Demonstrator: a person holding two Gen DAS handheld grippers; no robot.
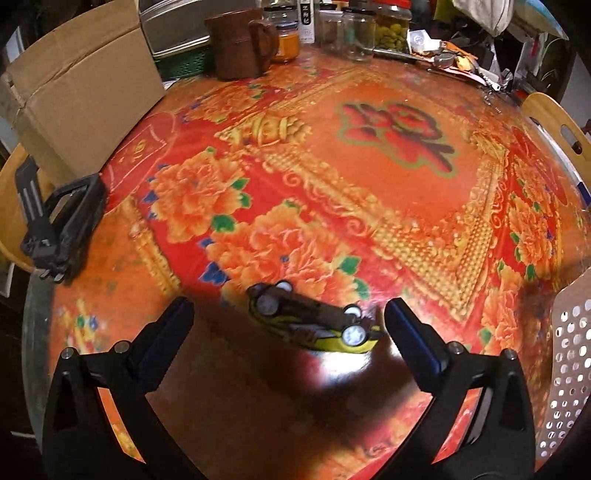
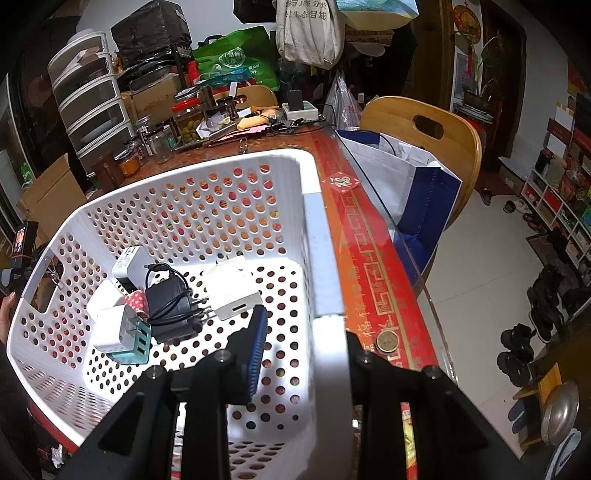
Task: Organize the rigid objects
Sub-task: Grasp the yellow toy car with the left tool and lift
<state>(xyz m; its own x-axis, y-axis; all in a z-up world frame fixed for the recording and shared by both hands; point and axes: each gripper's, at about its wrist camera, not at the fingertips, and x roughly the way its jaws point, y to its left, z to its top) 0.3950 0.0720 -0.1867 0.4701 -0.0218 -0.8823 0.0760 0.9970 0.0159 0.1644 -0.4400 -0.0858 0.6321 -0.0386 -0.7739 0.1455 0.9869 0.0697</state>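
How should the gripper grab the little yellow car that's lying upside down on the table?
Probably across its middle, between the front and back wheels. The toy car lies on its roof, wheels up, long side running across the gap of the open left gripper. The car's ends face the fingers, so either turn the gripper to pinch the two long sides, or close on the ends from above.

The bench (image 1: 369, 192) wears a glossy, smooth red-and-gold printed covering that throws back light. The toy car (image 1: 314, 321) looks like shiny yellow plastic with pale wheels. The basket (image 2: 317, 240) is matt white perforated plastic. Far left stands a plain cardboard box (image 1: 81, 92); far back, clear glass jars (image 1: 358, 29).
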